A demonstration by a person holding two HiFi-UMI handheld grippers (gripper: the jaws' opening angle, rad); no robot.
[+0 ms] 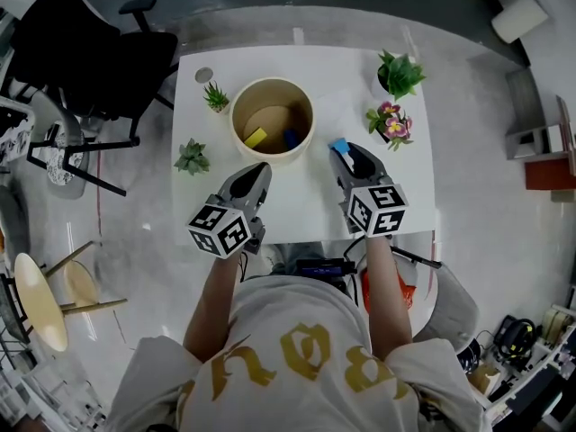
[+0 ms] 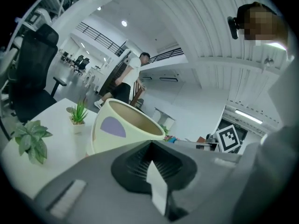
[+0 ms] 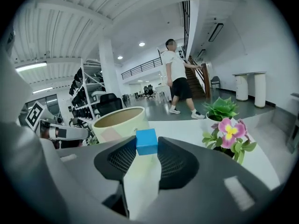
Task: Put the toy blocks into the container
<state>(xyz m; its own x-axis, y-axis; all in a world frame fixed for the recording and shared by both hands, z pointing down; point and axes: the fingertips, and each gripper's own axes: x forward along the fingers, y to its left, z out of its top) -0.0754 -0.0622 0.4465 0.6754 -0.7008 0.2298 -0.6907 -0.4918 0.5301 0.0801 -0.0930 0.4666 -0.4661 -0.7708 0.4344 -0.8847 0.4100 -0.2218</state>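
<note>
A: OK, R gripper (image 1: 340, 154), fingers?
B: Clamped on a light-blue block (image 1: 338, 145), right at the tips. R gripper view agrees: block (image 3: 146, 141) squeezed betw. both pads, its top poking above them.
A: Where's that block vs. the container (image 1: 270, 157)?
B: Just right of it in head view, beside the rim, not over the opening. From the R gripper view the container (image 3: 117, 125) sits behind the block, to its left.
A: L gripper (image 1: 260, 169)?
B: Fingers together, nothing betw. them. L gripper view shows the L gripper (image 2: 150, 143) w/ tips meeting. It's close to the container's near wall; can't tell if touching. Container (image 2: 122, 129) is mid-frame in that view.
A: Anything inside?
B: Yes, 2: yellow block (image 1: 256, 138) on the left, dark-blue block (image 1: 290, 138) on the right, apart, on the bottom.
A: Other stuff on the table (image 1: 405, 196)?
B: Succulent (image 1: 216, 95) and leafy plant (image 1: 192, 157) left of the container; green plant (image 1: 399, 73) and flower pot (image 1: 390, 122) on the right. Person (image 3: 175, 73) walking in bkgd.
</note>
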